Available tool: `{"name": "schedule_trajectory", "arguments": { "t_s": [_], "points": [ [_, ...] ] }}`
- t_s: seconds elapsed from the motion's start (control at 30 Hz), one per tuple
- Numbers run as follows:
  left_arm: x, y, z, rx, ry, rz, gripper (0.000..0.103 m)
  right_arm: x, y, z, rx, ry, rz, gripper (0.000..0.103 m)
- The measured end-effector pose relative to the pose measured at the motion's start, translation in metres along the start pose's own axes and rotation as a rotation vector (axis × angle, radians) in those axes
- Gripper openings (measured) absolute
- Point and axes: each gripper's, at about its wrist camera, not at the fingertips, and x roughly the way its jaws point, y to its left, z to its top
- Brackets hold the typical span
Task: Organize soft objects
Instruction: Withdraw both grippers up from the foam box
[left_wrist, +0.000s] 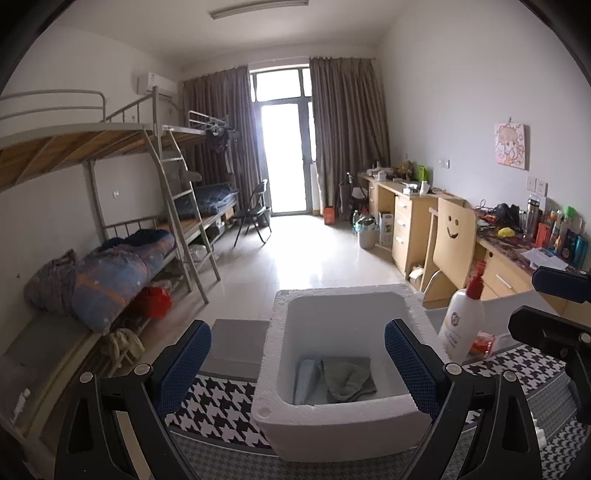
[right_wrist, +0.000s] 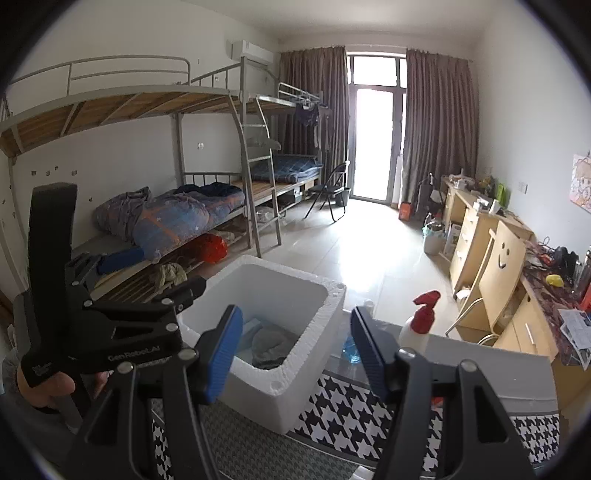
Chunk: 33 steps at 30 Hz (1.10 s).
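A white foam box (left_wrist: 369, 424) stands on a houndstooth-patterned table cover (left_wrist: 221, 406). In it lie a crumpled grey cloth (left_wrist: 349, 380) and a folded pale blue cloth (left_wrist: 306, 380). My left gripper (left_wrist: 297, 363) hovers open just in front of the box, nothing between its blue pads. My right gripper (right_wrist: 297, 354) is also open and empty, to the right of the box (right_wrist: 258, 398). The grey cloth (right_wrist: 273, 347) shows inside from that view. The left gripper (right_wrist: 159, 275) appears at the left of the right wrist view, held by a hand (right_wrist: 48, 387).
A white lotion bottle with a red pump (left_wrist: 461, 325) (right_wrist: 417, 325) stands right of the box. Bunk beds with rolled bedding (left_wrist: 122, 273) line the left wall. Wooden desks and a smiley-backed chair (left_wrist: 450, 236) line the right wall.
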Motion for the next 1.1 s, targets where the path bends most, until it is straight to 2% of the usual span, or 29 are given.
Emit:
{"name": "schedule_trajectory", "arguments": {
  "t_s": [0.17, 0.27, 0.6, 0.8, 1.1],
  "points": [
    [-0.015, -0.004, -0.001, -0.012, -0.016, -0.022, 0.098, -0.018, -0.003, -0.006, 0.006, -0.044, -0.024, 0.085],
    [-0.024, -0.009, -0.002, 0.002, -0.028, -0.027, 0.098, -0.027, -0.006, -0.008, 0.007, -0.068, -0.037, 0.091],
    [-0.044, -0.023, -0.008, 0.025, -0.055, -0.082, 0.099, -0.042, -0.01, -0.016, 0.012, -0.095, -0.054, 0.092],
    [-0.054, -0.034, -0.011, 0.052, -0.067, -0.14, 0.101, -0.053, -0.014, -0.025, 0.021, -0.109, -0.059, 0.092],
    [-0.066, -0.042, -0.018, 0.04, -0.092, -0.152, 0.102, -0.073, -0.025, -0.039, 0.051, -0.125, -0.1, 0.092]
  ]
}}
